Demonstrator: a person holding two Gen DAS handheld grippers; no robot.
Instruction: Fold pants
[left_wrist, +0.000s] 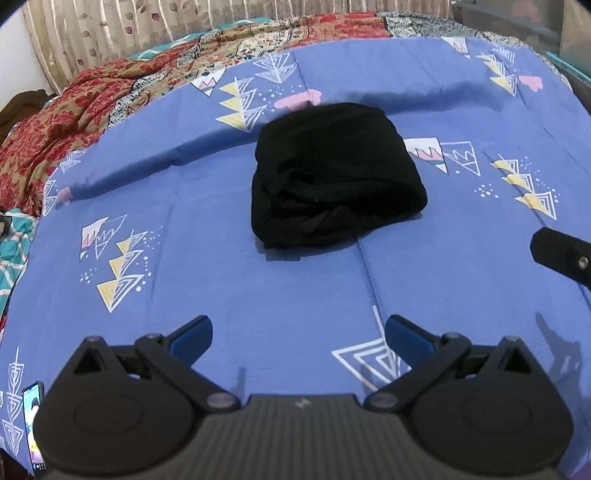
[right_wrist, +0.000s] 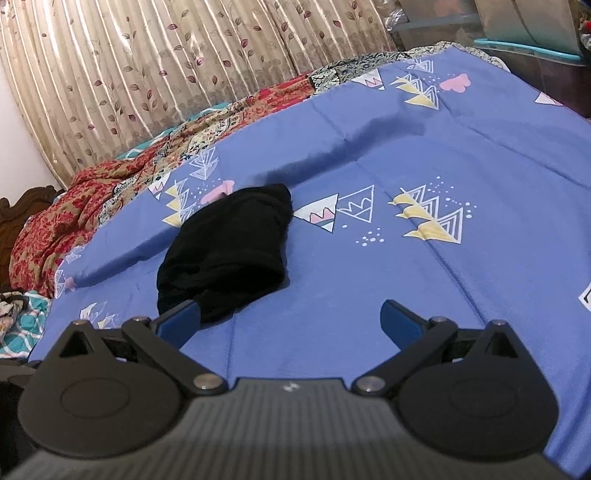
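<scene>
Both grippers are nearest to the cameras, and each one has its two blue-tipped fingers spread wide with nothing between them: the left gripper hangs over bare sheet on the near side, and the right gripper does the same a little more to the right. Black pants lie folded into a small thick bundle around the middle of the blue bed sheet, apart from both grippers. In the right wrist view the left finger stands in front of the near edge of the pants, but I cannot tell if it touches the cloth. One dark finger of the right gripper shows at the right edge of the left wrist view, well to the right of the bundle. Past the sheet, on the far left, lies a crumpled red patterned blanket, and behind it hangs a beige curtain with leaf print. A phone with a lit screen lies at the near left corner.
</scene>
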